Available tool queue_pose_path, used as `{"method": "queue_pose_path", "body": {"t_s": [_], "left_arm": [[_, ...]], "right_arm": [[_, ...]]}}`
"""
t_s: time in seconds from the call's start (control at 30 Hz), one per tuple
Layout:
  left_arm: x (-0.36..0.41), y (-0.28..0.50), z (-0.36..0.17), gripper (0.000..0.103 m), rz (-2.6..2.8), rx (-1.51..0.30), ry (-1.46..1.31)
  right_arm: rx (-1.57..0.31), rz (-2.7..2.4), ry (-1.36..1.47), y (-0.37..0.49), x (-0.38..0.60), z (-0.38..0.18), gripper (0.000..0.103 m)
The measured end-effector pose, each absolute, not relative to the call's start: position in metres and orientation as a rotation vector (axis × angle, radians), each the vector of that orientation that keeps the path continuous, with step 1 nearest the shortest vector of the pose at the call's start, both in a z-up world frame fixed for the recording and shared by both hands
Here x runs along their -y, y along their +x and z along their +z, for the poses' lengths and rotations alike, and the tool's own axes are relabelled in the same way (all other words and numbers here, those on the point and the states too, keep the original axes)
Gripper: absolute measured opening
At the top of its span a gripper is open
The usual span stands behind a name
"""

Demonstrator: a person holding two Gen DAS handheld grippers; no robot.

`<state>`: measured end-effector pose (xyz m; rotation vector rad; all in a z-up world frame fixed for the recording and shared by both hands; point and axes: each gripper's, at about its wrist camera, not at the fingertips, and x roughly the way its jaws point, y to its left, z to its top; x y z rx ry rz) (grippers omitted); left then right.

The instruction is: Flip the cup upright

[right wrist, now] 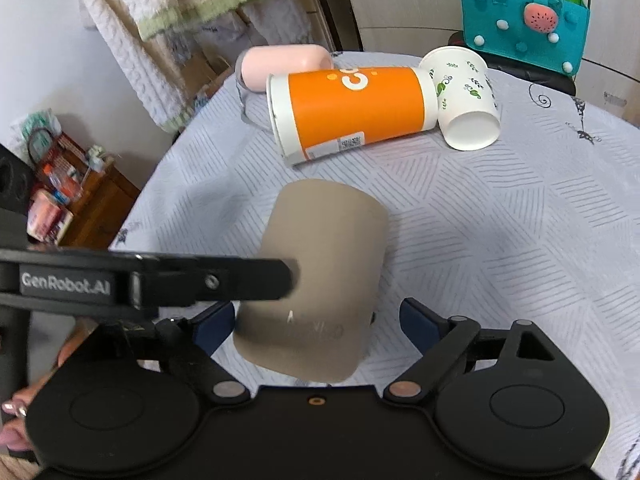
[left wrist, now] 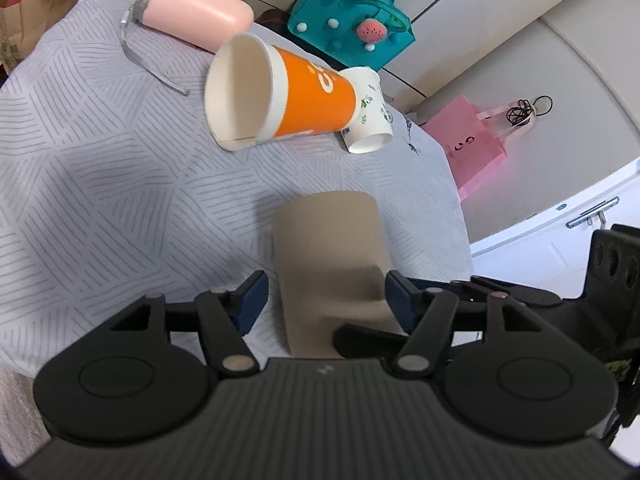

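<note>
Both hand-held grippers [left wrist: 324, 300] [right wrist: 316, 320] spread wide around beige mug [right wrist: 320, 272], "GenRobot.AI" finger [right wrist: 160, 280] alongside

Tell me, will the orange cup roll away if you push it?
Probably. The orange paper cup lies on its side on the tablecloth, so its round wall could roll. It tapers, so it would likely curve rather than go straight. The small leaf-print cup sits right against its base and might block it. Being paper, it looks light and easy to squash.

My 2 wrist cameras look down close along my fingers. Both share the beige mug [left wrist: 328, 256] [right wrist: 320, 276] and orange cup [left wrist: 280, 92] [right wrist: 352, 108], seen from opposite sides.
</note>
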<state>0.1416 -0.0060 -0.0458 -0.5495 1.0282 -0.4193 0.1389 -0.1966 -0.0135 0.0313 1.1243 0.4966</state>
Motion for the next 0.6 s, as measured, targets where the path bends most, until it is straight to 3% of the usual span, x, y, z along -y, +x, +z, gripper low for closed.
{"method": "queue_pose_path", "body": {"t_s": [0.2,0.6], "left_arm": [[-0.007,0.135,-0.047,0.076,-0.438,-1.011,-0.547],[-0.028,0.127,-0.061,0.08,-0.516,-1.029,-0.635]], "right_arm": [[-1.135,0.534,0.014,0.135,0.197,-0.003,0.093],[-1.215,0.62,-0.022,0.134,0.191,0.006,0.093]]}}
